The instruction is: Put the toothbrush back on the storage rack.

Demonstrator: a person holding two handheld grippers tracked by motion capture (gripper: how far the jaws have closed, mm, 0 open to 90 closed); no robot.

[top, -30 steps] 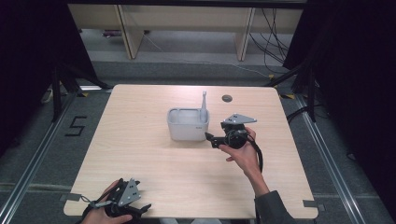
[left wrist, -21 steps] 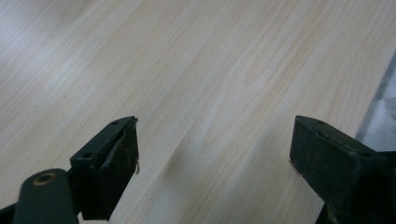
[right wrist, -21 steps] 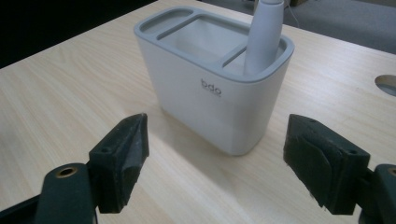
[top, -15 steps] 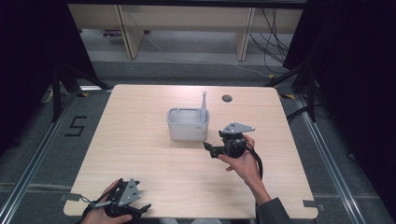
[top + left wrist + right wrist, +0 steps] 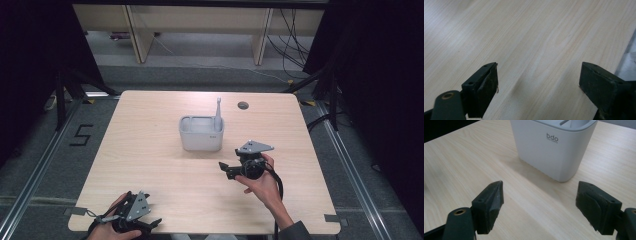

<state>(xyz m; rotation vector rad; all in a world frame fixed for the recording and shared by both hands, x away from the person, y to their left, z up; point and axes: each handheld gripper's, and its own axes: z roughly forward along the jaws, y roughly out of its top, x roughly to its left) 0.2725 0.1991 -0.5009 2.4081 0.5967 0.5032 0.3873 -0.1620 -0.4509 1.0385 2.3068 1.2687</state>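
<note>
Grey tub (image 5: 201, 135) mid-bench (image 5: 150, 150), right tongs (image 5: 225, 169) agape just beside it, left tongs (image 5: 150, 223) agape at near edge

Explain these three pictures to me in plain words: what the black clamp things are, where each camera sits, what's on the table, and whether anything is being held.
A person sits at a wooden table and holds a hand-operated tool in each hand. Each tool ends in two black jaws.

The high view looks down from above. It shows the left gripper at the table's near edge and the right gripper near the middle.

The other two pictures come from cameras riding on the tools, looking along their own jaws. The left gripper view sees bare wood. The right gripper view sees a grey container marked "bdo", with a grey stick-like item standing in it.

Both pairs of jaws stand wide apart, holding nothing.
</note>
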